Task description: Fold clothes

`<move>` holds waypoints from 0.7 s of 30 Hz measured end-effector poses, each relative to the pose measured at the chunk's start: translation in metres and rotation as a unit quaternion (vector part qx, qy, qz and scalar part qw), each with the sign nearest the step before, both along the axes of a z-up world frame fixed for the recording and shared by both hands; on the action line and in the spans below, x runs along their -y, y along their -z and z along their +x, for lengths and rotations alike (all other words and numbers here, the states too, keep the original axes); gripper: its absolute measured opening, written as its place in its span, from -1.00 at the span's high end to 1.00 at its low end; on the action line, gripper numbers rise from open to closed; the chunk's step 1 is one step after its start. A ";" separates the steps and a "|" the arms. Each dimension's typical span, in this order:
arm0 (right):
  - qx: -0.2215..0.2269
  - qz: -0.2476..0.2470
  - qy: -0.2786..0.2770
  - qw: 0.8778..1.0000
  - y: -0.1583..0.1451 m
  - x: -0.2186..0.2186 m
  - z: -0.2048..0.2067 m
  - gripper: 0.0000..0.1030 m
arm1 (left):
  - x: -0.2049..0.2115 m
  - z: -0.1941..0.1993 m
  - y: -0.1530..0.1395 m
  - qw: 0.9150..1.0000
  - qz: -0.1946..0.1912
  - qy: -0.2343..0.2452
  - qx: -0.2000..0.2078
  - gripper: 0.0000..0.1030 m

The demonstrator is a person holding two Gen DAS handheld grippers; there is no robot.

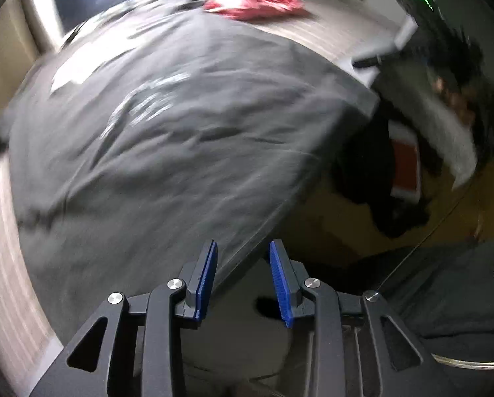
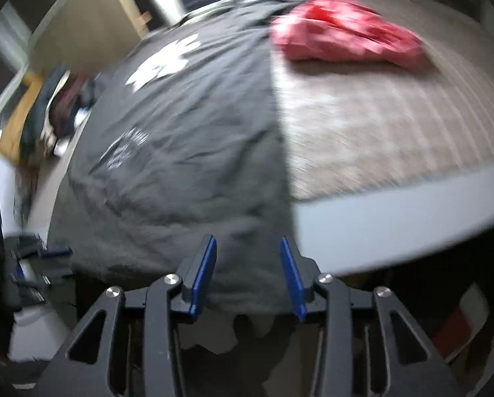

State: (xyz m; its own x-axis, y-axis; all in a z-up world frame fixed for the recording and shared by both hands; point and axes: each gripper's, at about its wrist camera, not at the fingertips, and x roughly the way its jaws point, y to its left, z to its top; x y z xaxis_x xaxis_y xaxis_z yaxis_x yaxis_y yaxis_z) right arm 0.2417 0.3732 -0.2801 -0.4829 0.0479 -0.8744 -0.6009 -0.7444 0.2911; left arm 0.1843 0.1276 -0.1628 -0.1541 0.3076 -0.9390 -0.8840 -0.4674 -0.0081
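From my end both feeds are pretty blurry. There's a pale table with a grey striped top (image 2: 379,125) and a white front edge (image 2: 396,205). Off to the left I can see a light wooden cabinet (image 2: 81,36). Below the table there's a yellowish wooden floor (image 1: 339,218) with a red and white flat thing (image 1: 407,168) on it.

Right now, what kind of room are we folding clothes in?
Probably a home room, perhaps a bedroom or laundry corner. A dark grey T-shirt lies spread on a striped table beside a crumpled red garment, and more clothes are heaped on the floor beyond.
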 end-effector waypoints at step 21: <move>-0.104 -0.181 0.046 0.977 0.022 -0.021 0.037 0.84 | -0.021 -0.030 -0.017 0.999 0.000 0.008 0.035 0.91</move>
